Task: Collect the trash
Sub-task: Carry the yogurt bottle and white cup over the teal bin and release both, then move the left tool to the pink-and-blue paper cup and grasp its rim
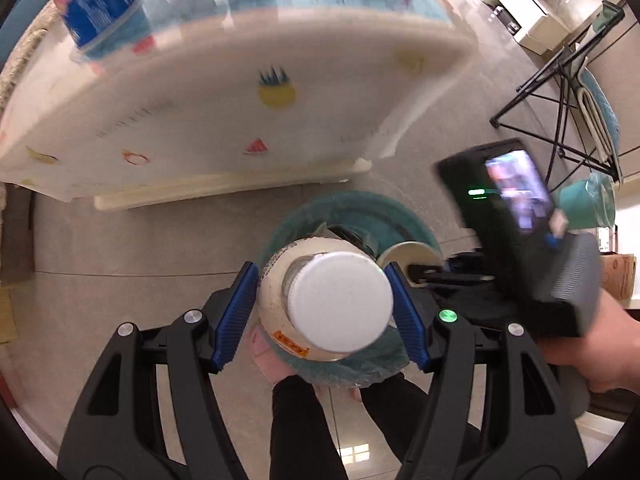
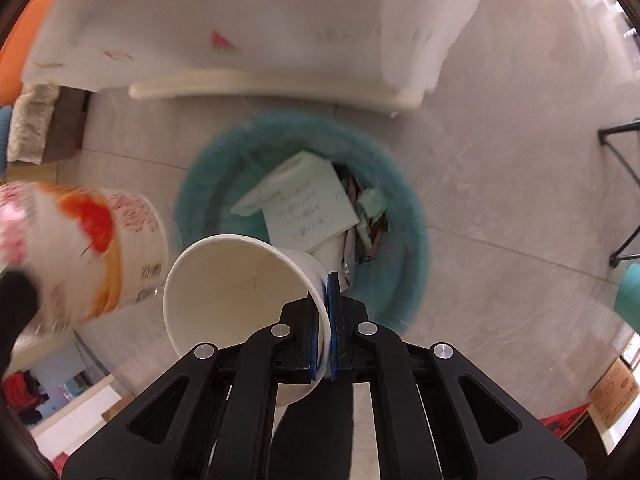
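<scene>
Right gripper (image 2: 325, 320) pinching paper cup (image 2: 240, 308) wall, left gripper (image 1: 325, 304) clamping noodle cup (image 1: 320, 304), both above bin (image 2: 404, 208)

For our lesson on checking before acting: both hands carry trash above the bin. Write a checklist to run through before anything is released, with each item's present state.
1. Left gripper fingers clamp the white-capped container: ok.
2. Right gripper pinches the paper cup wall: ok.
3. Teal-lined bin open below: ok.
4. Paper cup directly above the opening: cannot tell.
5. Room left in the bin: ok.
</scene>
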`<state>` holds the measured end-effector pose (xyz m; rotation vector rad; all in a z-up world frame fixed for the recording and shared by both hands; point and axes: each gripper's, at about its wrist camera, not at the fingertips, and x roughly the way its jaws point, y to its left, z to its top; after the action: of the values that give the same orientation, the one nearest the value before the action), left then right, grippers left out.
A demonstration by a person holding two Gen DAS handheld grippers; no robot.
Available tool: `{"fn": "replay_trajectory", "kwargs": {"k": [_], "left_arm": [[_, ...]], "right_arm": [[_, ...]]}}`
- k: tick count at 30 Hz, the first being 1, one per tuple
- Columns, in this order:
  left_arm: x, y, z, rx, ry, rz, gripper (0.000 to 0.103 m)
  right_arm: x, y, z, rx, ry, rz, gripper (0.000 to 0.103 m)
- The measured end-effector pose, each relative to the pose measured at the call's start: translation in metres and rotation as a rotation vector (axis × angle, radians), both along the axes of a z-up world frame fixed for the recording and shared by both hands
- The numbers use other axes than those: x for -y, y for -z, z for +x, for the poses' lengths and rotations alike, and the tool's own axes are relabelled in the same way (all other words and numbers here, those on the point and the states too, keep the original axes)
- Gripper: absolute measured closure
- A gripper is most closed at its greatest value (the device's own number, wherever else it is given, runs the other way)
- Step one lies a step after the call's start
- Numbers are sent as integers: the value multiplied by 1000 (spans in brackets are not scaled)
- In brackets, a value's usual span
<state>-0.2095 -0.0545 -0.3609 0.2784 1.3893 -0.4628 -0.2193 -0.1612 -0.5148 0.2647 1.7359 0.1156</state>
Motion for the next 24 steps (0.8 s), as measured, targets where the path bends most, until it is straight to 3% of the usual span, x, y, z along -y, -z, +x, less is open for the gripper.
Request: {"fn": "replay_trajectory", "kwargs": {"k": [2,3,4,9,19,24], "left_arm": [[1,19,-3,-15,16,14,41],[2,30,-4,-30,17,22,41],[2,39,-5,-46,14,23,41],[3,70,-8,-74,5,29,41],[21,113,-10,-131,37,87,39],[20,114,-11,-137,47,85,36]], "right_arm": [[-6,18,0,-29,-20,-5,81],[-6,25,-2,-32,-28,-11,66],[-4,28,-3,-23,-39,-25,63],[16,34,-8,-15,-7,-25,64],[52,4,-3,76,79,25,59],[46,0,2,91,69,32,59]]}}
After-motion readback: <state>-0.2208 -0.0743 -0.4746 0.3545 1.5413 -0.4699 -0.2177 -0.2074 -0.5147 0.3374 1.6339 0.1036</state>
